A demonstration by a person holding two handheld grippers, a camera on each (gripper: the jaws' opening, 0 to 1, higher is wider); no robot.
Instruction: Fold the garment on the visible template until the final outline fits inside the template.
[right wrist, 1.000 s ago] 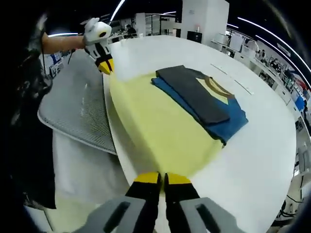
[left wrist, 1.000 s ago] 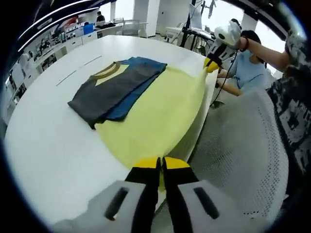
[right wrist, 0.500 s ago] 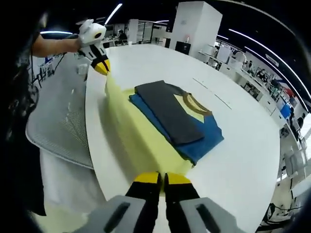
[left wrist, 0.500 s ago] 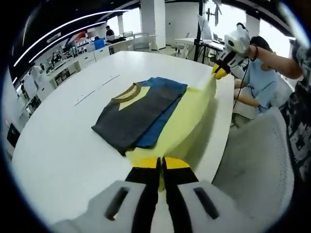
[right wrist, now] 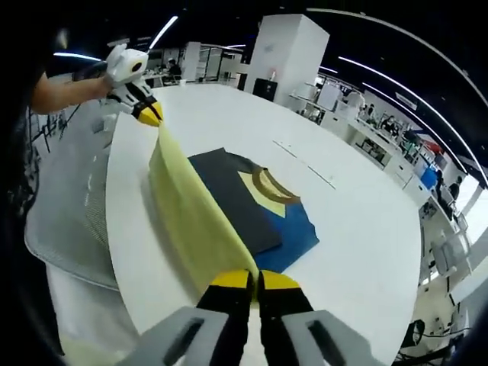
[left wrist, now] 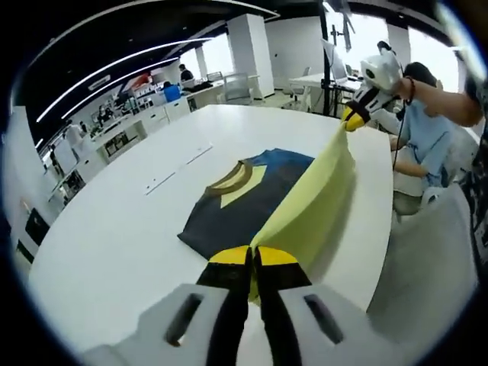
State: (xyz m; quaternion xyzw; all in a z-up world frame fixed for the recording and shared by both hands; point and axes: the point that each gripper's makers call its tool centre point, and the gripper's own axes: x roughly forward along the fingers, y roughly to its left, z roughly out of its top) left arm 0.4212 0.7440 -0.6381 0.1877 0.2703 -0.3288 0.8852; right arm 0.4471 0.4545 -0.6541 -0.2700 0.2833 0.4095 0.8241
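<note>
Both hand-held grippers, left (left wrist: 252, 257) and right (right wrist: 254, 278), pinched the shirt's (left wrist: 252, 202) yellow half, raised above the white surface (left wrist: 114, 244). Mid-fold; next, probably, lay it over the dark half.

Bright, even light on the white table (left wrist: 114, 244) in both views; long ceiling strip lights (right wrist: 396, 76) run above it, and daylight washes out the windows (left wrist: 450, 57) beyond its far side. The lifted yellow cloth (left wrist: 313, 213) casts a soft shadow on the table beside it. Focus sharp at centre; strong fisheye bending and darkening toward the table's edges.
</note>
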